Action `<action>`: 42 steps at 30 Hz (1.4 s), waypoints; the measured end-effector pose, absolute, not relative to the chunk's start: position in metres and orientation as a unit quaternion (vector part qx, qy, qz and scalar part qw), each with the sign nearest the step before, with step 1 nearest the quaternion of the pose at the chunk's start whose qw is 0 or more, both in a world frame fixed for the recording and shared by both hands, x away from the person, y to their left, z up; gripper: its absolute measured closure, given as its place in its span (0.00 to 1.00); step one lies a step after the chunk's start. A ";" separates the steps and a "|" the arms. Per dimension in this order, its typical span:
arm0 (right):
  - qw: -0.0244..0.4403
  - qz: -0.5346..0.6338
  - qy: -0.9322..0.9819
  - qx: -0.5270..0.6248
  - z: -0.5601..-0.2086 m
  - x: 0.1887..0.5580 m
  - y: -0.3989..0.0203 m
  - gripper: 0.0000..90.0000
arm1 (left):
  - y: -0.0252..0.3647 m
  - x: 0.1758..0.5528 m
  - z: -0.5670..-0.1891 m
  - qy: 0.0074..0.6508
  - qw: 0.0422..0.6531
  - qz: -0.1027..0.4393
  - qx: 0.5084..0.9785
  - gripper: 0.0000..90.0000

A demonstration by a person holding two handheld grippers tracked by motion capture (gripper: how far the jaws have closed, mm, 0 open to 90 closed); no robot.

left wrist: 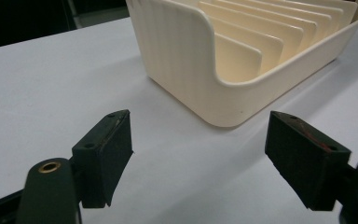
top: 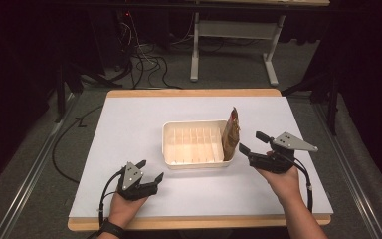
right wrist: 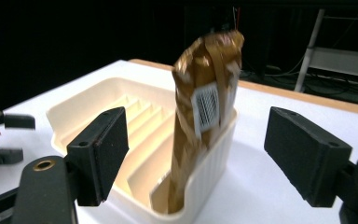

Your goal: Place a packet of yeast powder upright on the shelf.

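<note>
A cream slotted rack (top: 171,144) (left wrist: 186,60) (right wrist: 88,109) stands in the middle of the white table. A brown and gold snack packet (top: 230,133) (right wrist: 204,126) stands upright in its rightmost slot. My right gripper (top: 254,142) (right wrist: 196,154) is open just right of the rack, jaws either side of the packet in its own view and clear of it. My left gripper (top: 149,171) (left wrist: 200,158) is open near the front left, a short way from the rack's corner, nothing between its jaws. The left gripper (right wrist: 4,135) also appears far off in the right gripper view.
The white table top (top: 129,124) has a wooden edge (top: 194,92). Beyond it lie cables (top: 144,62) on grey carpet and a white desk frame (top: 234,40). A metal rail (top: 25,179) runs along the floor at the left.
</note>
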State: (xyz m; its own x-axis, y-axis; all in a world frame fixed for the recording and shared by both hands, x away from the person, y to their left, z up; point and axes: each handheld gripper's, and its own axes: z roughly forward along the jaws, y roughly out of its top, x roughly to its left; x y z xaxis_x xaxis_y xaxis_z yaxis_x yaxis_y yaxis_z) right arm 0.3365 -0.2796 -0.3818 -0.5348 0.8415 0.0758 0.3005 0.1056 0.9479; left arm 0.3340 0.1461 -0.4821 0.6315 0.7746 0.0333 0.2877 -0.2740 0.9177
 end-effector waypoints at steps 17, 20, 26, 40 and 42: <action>0.298 0.492 0.685 0.448 -0.442 0.294 -0.330 0.20 | 0.146 0.334 -0.482 0.348 0.491 0.248 0.759 0.26; 0.306 0.484 0.681 0.456 -0.449 0.288 -0.337 0.19 | 0.146 0.334 -0.482 0.348 0.492 0.248 0.759 0.26; 0.304 0.467 0.675 0.483 -0.472 0.280 -0.349 0.19 | 0.146 0.335 -0.482 0.347 0.490 0.244 0.762 0.26; 0.310 0.465 0.675 0.481 -0.470 0.281 -0.349 0.19 | 0.146 0.335 -0.482 0.348 0.490 0.243 0.761 0.26; 0.315 0.470 0.671 0.479 -0.467 0.280 -0.351 0.19 | 0.146 0.334 -0.482 0.349 0.491 0.244 0.760 0.26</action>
State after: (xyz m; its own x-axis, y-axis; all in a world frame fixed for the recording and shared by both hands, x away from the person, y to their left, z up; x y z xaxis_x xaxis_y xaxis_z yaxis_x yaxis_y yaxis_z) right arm 0.2800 -0.3507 -0.4674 -0.3418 0.9394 0.0273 0.3466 0.0990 0.9328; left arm 0.3341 0.1459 -0.4820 0.6374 0.7701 0.0273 0.2915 -0.2738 0.9166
